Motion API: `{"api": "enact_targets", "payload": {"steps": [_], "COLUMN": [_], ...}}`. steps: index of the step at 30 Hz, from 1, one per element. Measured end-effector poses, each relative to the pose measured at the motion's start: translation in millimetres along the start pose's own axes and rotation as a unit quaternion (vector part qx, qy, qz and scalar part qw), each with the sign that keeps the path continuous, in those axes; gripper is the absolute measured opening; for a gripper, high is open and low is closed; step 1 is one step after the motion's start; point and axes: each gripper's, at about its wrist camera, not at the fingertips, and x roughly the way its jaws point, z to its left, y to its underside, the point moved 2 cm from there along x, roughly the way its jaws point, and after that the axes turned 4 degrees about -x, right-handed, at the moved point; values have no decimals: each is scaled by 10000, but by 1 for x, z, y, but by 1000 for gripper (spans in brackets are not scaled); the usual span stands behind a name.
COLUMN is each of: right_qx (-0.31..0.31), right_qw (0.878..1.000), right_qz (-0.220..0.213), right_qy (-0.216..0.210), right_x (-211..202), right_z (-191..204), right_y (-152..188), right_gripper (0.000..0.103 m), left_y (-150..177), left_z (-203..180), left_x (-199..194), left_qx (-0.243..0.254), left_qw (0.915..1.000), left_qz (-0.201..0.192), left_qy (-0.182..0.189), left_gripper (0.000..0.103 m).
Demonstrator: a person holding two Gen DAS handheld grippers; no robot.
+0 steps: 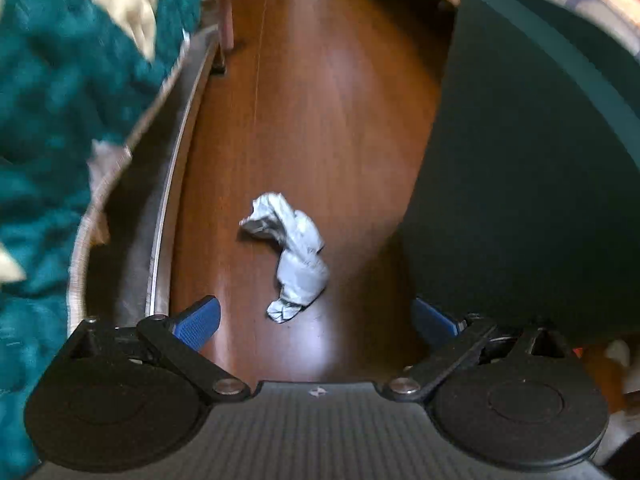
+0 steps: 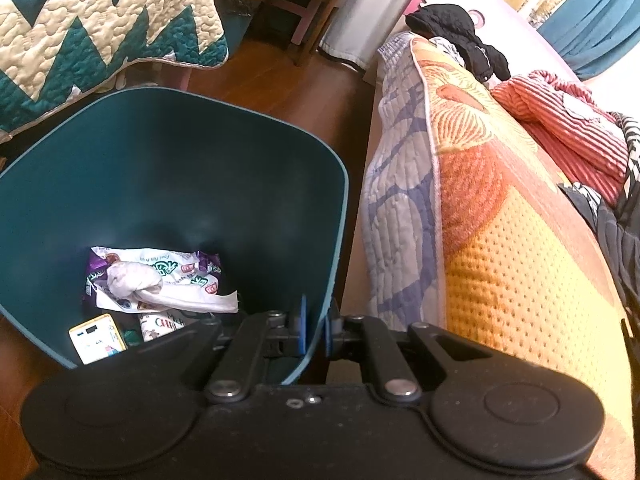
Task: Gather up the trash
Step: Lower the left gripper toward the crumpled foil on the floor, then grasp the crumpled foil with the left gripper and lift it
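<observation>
A crumpled silver-white wrapper (image 1: 291,254) lies on the brown wooden floor (image 1: 320,100) in the left wrist view. My left gripper (image 1: 316,320) is open, its blue pads apart just short of the wrapper and a little above the floor. My right gripper (image 2: 315,330) is shut on the near rim of a dark teal trash bin (image 2: 168,168), one pad inside the wall and one outside. The bin is tilted and holds several wrappers (image 2: 160,280) and a small yellow card (image 2: 98,338). The bin's outer wall (image 1: 520,180) fills the right of the left wrist view.
A bed with a teal and cream zigzag quilt (image 1: 60,100) and its metal rail stand to the left. A sofa with an orange and yellow blanket (image 2: 500,220) and a striped red cushion (image 2: 560,128) lies right of the bin. Chair legs (image 2: 304,20) stand farther back.
</observation>
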Motion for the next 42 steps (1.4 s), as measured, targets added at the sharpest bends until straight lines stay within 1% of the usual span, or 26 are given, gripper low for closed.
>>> {"api": "enact_targets", "payload": {"steps": [3,10,12,14,18,19,20,22,24,30,33,38,42], "right_qx": [25,181,214,224,191,163,136,77,-20,-111,-190,-375,-507], "right_qw": [10000,9997,9996,9995,9996,9997,9998,9999,10000,9999,9997,9990,9981], "right_qz": [37,141,163,188,177,162,143,85,21,-95,-148,-246,-316], "right_qy": [-9,-92,-112,-123,-106,-100,-93,-76,-44,46,60,88,119], "right_x": [2,5,5,4,2,2,1,0,-2,1,-1,-6,-9], "right_z": [0,-5,-5,-4,-2,-1,0,2,5,7,10,15,20], "right_y": [2,6,6,5,1,1,0,-2,-4,-8,-10,-14,-17], "right_gripper": [9,9,9,9,9,9,9,9,9,9,9,9,9], "left_y": [2,-9,-12,-15,-15,-14,-14,-15,-13,-5,-2,-10,-15], "left_z": [3,5,3,5,14,15,13,13,15,15,11,2,-7], "left_x": [28,90,105,120,143,145,144,143,137,93,55,-9,-69], "left_qx": [60,-49,-85,-149,-457,-463,-410,-371,-348,-521,-491,-524,-318], "left_qw": [9999,9993,9989,9981,9938,9930,9931,9923,9931,9949,9964,9963,9972], "left_qz": [53,344,440,580,1016,1085,1097,1175,1115,867,653,429,134], "left_qy": [-97,121,155,121,64,49,56,119,-11,38,221,525,665], "left_gripper": [102,101,93,76,60,49,35,33,32,31,31,31,31]}}
